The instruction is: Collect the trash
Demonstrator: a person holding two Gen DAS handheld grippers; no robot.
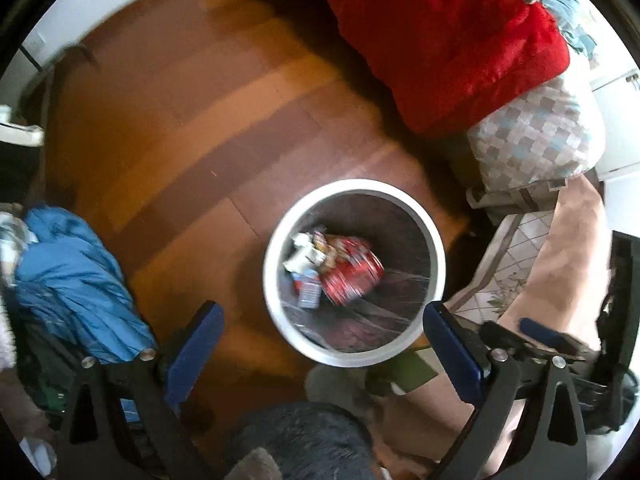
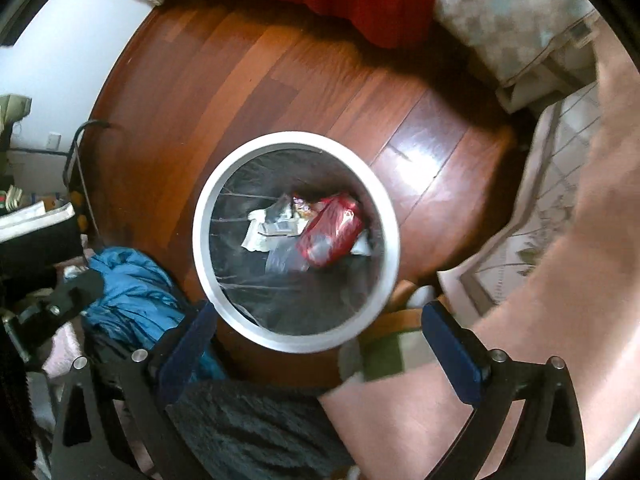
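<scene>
White-rimmed and round, the trash bin [image 1: 354, 272] stands on the reddish-brown wooden floor [image 1: 192, 128], seen almost straight from above by both wrist cameras. A clear plastic liner covers its dark inside, and the collected trash lies at the bottom: a crumpled red wrapper [image 1: 352, 272], some white paper scraps [image 1: 302, 254] and a small blue-and-white packet [image 1: 308, 290] just beside them. In the right wrist view the same bin [image 2: 296, 240] sits nearer the middle of the picture, with the red wrapper [image 2: 332, 232] lying against white and grey wrappers [image 2: 268, 228]. The left gripper [image 1: 324, 344] hangs over the near edge of the bin with its blue-padded fingers [image 1: 196, 344] spread wide apart and nothing between them. The right gripper [image 2: 320, 344] points down over the bin's near rim too, its fingers [image 2: 452, 356] likewise wide apart and holding nothing. A red blanket [image 1: 440, 40] hangs down from the far side of the room, next to a checked grey-and-white pillow [image 1: 536, 136]. A crumpled blue garment [image 1: 76, 280] lies on the floor to the left of the bin, well apart from it in the left view and close to its rim in the right one. Pale pink fabric [image 2: 580, 240] fills the right side of both views, and a dark fuzzy cloth [image 2: 256, 432] lies at the bottom between the fingers. Both pictures are slightly blurred.
</scene>
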